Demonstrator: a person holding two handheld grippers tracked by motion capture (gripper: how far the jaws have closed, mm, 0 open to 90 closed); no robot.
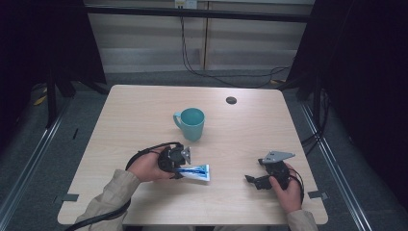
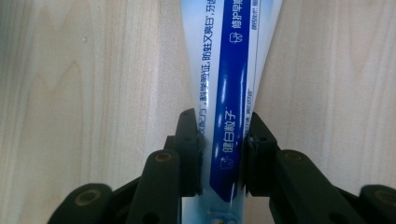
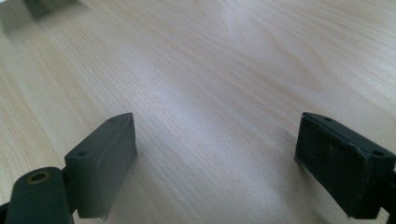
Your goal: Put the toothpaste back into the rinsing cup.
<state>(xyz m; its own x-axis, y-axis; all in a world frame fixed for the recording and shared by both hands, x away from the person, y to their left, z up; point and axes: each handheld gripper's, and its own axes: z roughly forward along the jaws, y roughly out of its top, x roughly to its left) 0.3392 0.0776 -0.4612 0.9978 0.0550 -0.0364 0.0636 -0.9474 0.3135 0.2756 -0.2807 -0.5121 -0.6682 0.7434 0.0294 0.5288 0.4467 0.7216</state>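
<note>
We cannot see the cap end of the toothpaste tube (image 2: 227, 116): in the left gripper view it runs out of the bottom edge between the jaws, and its far end is cut off at the top edge. In the high view the left gripper (image 1: 179, 164) and the left hand (image 1: 146, 167) cover the tube's near part, so we see just the blue and white flat end (image 1: 196, 172) lying on the counter (image 1: 144, 115) toward the middle. The print on the tube is in characters we cannot read well at this size.

The left gripper's jaws are closed on the tube, one pad pressed to each side of it, and the tube lies on the wood. The right gripper (image 1: 256, 180), held in the right hand (image 1: 287, 190), sits low over the counter near the right front corner, well apart from the tube. In the right gripper view its jaws (image 3: 224, 158) stand wide apart with only bare wood grain between them. A dark blurred shape at that view's top left corner is too unclear for us to name.

Behind the tube, toward the middle of the counter, stands one teal mug (image 1: 191, 123), upright, its handle turned to the left. It stands near the left gripper but apart from it. Farther back sits one small dark round disc (image 1: 231, 100) set in the counter top. We count one tube, one mug, two grippers. Cables (image 1: 211, 72) lie on the floor beyond the far edge.
</note>
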